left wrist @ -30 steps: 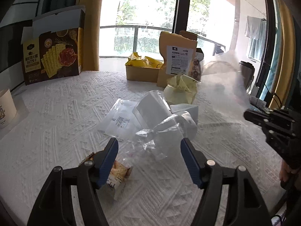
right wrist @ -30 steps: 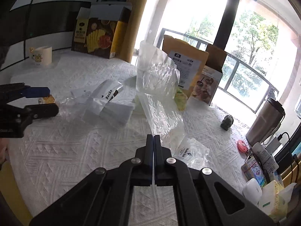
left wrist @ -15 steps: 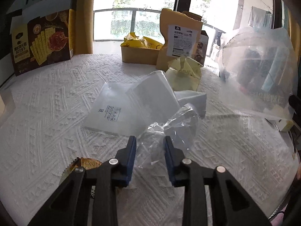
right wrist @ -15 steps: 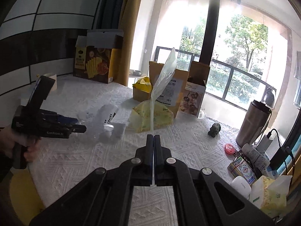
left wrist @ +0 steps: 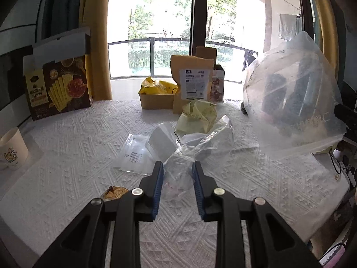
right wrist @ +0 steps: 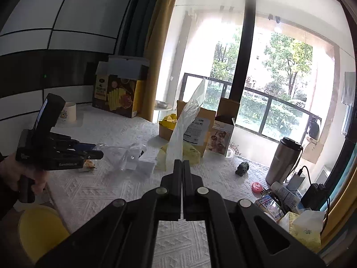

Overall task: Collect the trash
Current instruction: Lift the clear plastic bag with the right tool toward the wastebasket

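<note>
**Crumpled wrapper pinched, collection bag held up at the right**

Mid-collection, judging by the layout. Left gripper [left wrist: 177, 174], low centre of the left wrist view, closed down just now onto a crumpled clear wrapper [left wrist: 178, 167], blue pads pressing its sides; wrapper's far end trailing toward the loose litter on the table [left wrist: 67, 147]. Seen from the right wrist view, same gripper [right wrist: 98, 153] at mid left, wrapper [right wrist: 116, 154] stretching out in front of it above the tablecloth.

Right gripper [right wrist: 183, 164], lower centre of its own view, jaws fully together on the edge of a clear plastic bag [right wrist: 189, 120], which rises as a thin sheet toward the upper middle. In the left wrist view that bag [left wrist: 290, 102] fills the right side, puffed out and hanging above the table, dark shapes showing through it.

Still lying on the table: a flat clear pouch [left wrist: 133, 156] at centre left, a white folded packet [left wrist: 160, 140] just behind the pinched wrapper, a yellow-green wrapper [left wrist: 198, 116] further back, a snack wrapper [left wrist: 113, 192] at lower left beside the gripper.

Next, probably: carry the wrapper rightward to the bag's mouth and let go inside. Needs the mouth held apart; which way the opening faces cannot be told from here. Light film likely to cling to the pads on release.
</note>
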Demonstrator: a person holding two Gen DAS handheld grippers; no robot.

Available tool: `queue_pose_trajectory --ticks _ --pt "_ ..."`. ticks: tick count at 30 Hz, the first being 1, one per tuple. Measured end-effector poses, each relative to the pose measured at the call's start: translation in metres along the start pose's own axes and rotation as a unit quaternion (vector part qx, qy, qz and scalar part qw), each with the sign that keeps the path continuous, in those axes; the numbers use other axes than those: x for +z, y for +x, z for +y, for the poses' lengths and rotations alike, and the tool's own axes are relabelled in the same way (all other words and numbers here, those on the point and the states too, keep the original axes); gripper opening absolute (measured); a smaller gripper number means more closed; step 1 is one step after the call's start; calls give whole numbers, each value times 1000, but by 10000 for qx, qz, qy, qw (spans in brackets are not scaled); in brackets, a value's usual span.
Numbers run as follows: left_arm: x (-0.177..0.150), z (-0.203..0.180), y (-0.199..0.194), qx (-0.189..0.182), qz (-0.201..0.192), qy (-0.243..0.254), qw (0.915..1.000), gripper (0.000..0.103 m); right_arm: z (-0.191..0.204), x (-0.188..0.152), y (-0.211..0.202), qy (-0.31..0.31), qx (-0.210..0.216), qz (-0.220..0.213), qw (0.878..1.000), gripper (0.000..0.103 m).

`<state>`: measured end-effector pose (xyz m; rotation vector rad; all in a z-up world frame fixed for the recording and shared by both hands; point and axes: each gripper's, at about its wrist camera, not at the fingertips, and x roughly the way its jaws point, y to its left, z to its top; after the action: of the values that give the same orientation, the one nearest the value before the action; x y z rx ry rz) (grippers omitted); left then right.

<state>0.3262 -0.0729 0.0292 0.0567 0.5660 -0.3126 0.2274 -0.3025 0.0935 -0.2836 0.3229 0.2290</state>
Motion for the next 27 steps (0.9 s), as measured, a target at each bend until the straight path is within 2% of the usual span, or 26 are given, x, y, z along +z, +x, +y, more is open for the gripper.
queue_pose_trajectory --ticks 9,16,23,27 --pt "-7 -4 -73 142 -466 6 9988 26 16 12 -61 -131 110 -370 9992 0" --pt "-21 -3 -124 225 -686 -18 9974 26 37 17 -100 -253 298 -577 9976 0" --pt "-47 3 -167 451 -838 -56 9954 26 63 17 -128 -399 566 -728 9949 0" --pt "-67 11 -182 574 -774 -133 9953 26 79 14 -139 -516 770 -758 9928 0"
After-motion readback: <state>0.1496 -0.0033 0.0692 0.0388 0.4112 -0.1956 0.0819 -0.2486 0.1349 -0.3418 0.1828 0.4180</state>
